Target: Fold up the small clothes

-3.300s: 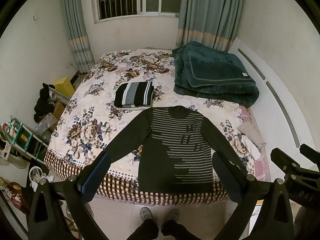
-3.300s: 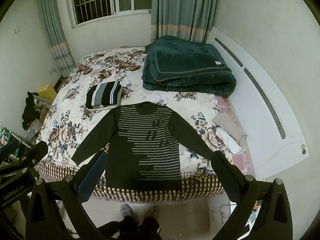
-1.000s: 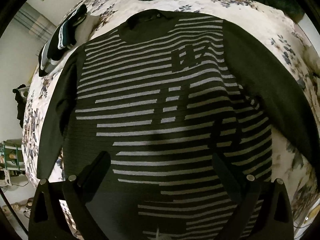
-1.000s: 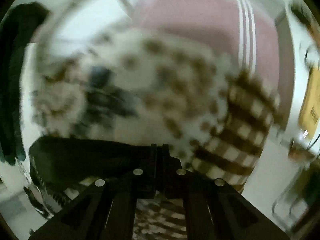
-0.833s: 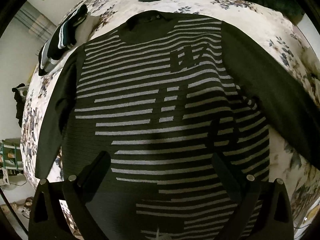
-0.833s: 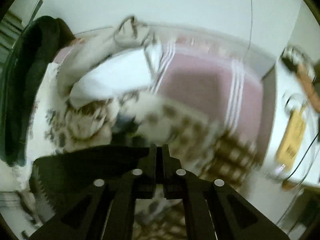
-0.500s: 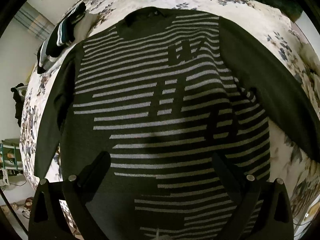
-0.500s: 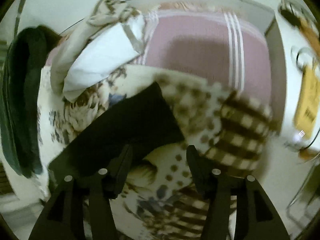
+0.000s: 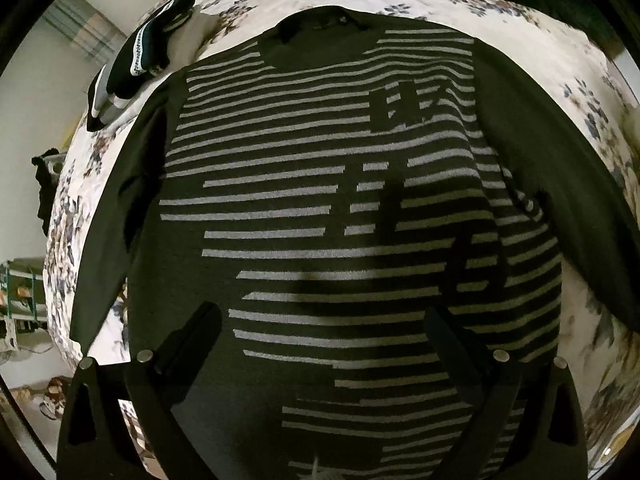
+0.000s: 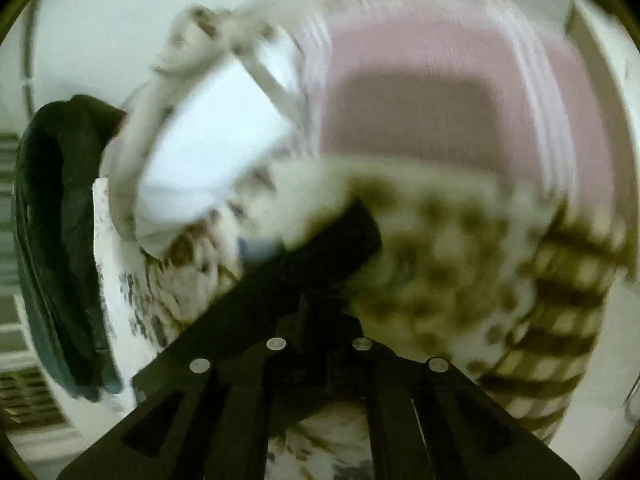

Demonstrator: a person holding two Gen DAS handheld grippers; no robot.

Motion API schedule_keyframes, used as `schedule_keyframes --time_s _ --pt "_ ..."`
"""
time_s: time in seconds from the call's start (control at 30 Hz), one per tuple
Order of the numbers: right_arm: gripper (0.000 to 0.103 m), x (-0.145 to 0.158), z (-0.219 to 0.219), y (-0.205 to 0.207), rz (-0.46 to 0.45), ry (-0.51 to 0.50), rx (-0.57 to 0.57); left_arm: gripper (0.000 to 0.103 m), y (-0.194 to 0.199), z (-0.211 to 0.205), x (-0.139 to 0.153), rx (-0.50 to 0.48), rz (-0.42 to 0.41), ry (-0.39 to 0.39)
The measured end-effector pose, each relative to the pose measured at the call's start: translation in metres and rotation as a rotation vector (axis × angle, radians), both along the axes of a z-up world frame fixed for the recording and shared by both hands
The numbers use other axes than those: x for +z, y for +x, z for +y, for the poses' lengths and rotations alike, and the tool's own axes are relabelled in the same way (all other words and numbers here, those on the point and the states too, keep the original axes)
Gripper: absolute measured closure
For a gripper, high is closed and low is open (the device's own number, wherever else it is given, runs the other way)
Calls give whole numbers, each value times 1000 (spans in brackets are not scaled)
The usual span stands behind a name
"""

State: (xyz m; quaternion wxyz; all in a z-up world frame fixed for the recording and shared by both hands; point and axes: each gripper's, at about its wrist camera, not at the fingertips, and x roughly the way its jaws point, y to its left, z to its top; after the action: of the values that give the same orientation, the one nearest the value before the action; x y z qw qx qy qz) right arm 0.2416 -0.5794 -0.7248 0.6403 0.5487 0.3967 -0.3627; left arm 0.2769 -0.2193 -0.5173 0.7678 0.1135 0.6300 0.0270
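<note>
Sweater (image 9: 320, 208) is lying flat on the floral bedspread (image 9: 560, 52), collar away from you, sleeves spread to both sides. Your left gripper (image 9: 320, 336) is hovering over its lower part with fingers wide apart, holding nothing. Your right gripper (image 10: 304, 312) is pressing together on the dark sleeve cuff (image 10: 320, 248) at the bed's edge. Farther off, a folded striped garment (image 9: 144, 56) is resting beside the left shoulder.

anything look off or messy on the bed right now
Nothing stands out. The striped sweater lies flat, face up, on the floral bedspread. The right hand-held gripper appears closed on its dark sleeve end, though that view is blurred.
</note>
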Motion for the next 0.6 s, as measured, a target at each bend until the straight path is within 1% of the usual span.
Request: schedule_keyframes --time_s 0.07,0.13,0.17,0.2,0.23,0.27,0.3,0.37,0.43,0.47,0.53,0.6 --pt "99 18 -8 0 -18 -61 4 0 2 0 2 12 -5 -12" --pt "99 14 -18 2 -21 -45 18 0 3 0 3 18 -11 -29" --pt "91 2 -22 -2 11 13 2 0 3 0 2 17 -10 -31" --pt "77 -7 -27 -10 20 65 -27 0 2 -1 1 15 -7 -30" --pt "68 -15 -27 -21 -5 123 -66 0 2 -1 -1 15 -2 -28" --pt "50 -24 -22 -32 -49 187 -119 0 2 0 -4 17 8 -26" --pt "39 -29 -19 -38 -79 214 -150 0 2 1 -6 21 14 -26" --pt "36 -41 -11 -46 -163 266 -199 0 1 2 -9 26 22 -26" --pt "36 -50 -6 -48 -200 298 -231 0 1 2 -13 22 31 -20" --pt "36 -57 -6 -48 -210 308 -244 0 2 2 -15 18 34 -18" --pt "36 -64 -7 -41 -201 306 -260 0 3 1 -17 11 40 -15" --pt "34 -64 -11 -27 -197 258 -244 0 5 0 -17 7 38 -16"
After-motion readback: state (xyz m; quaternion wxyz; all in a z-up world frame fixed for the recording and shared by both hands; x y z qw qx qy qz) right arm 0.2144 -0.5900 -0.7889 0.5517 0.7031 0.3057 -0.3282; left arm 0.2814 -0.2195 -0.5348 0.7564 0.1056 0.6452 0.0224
